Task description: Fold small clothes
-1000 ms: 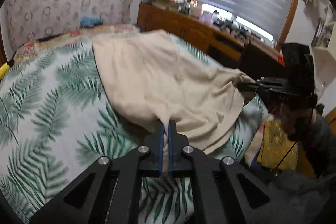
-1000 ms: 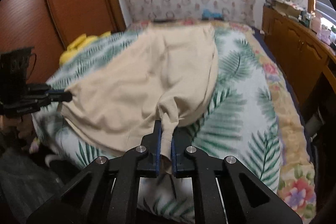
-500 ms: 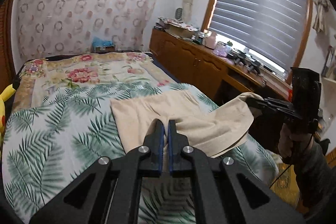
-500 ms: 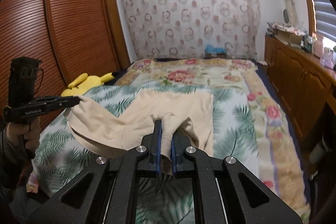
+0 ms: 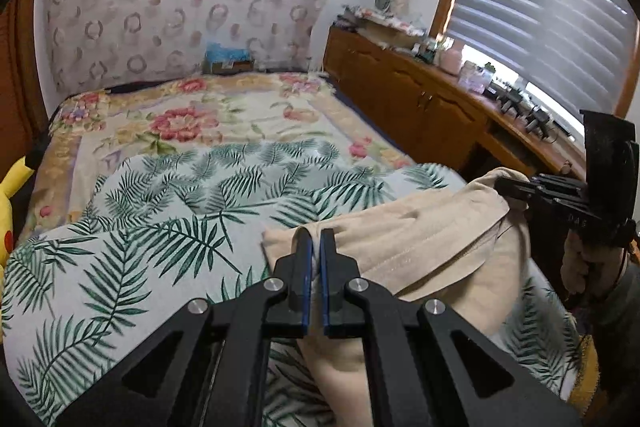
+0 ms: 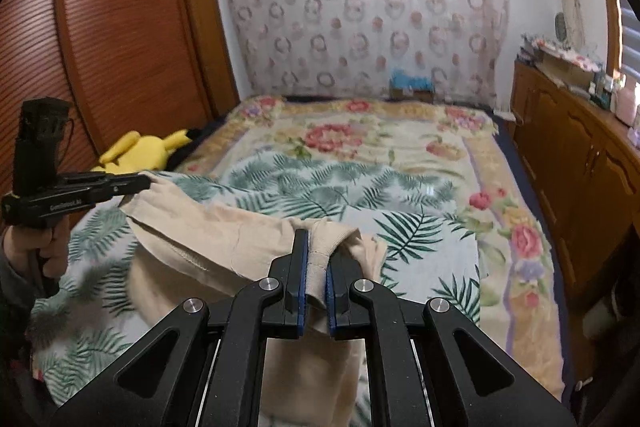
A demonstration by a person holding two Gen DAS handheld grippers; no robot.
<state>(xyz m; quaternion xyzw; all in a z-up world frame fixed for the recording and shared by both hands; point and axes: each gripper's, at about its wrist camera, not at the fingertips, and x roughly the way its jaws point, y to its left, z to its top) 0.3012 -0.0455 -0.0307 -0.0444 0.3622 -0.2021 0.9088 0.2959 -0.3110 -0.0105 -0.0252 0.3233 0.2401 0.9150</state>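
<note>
Both grippers, left gripper (image 5: 316,247) and right gripper (image 6: 317,251), angled downward (each clamped on beige garment (image 5: 420,247)).

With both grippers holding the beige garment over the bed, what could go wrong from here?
1. The left gripper pinches only a thin edge of the beige garment, so a pull might slip it free.
2. The cloth sags in loose folds between the two grips, so it may land creased on the palm-leaf bedspread.
3. The right gripper holds a bunched corner, so the fold may come out uneven.
</note>
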